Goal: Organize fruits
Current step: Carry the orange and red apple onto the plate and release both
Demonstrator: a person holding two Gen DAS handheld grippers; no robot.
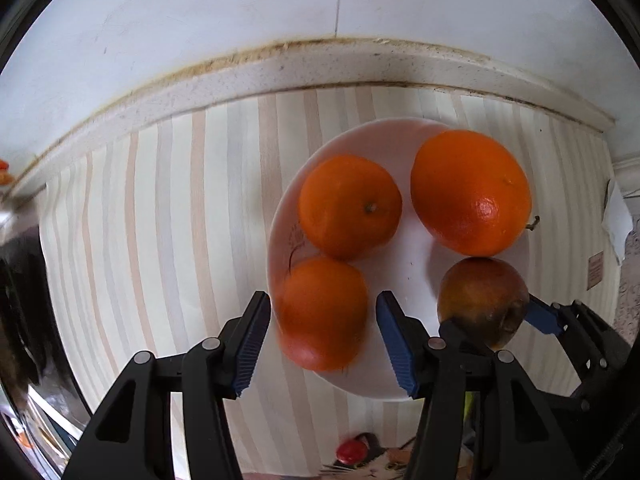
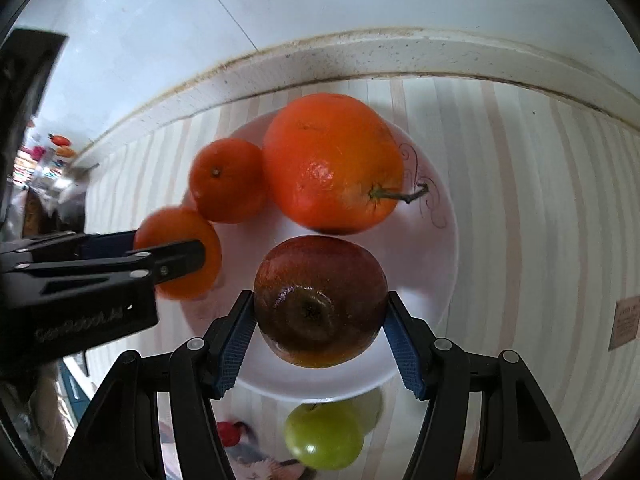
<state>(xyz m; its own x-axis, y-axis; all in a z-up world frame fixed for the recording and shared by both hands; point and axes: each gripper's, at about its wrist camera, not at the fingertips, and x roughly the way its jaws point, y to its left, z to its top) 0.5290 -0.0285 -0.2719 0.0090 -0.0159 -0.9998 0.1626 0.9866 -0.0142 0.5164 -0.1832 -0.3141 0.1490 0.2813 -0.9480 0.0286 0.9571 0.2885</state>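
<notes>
Fruits were found gathered on a white plate [image 1: 404, 384] set on a striped cloth [image 1: 160, 220]: a large orange [image 1: 471, 192], two smaller oranges and a red apple [image 2: 320, 300]. The near small orange [image 1: 323, 314] was seen between the spread fingers of the left gripper [image 1: 323, 320], with gaps at both pads, so no grasp was recorded. The right gripper [image 2: 320, 316] was noted closed against the sides of the apple, low over the plate. A green apple [image 2: 324, 436] was observed off the plate, by its near edge.
</notes>
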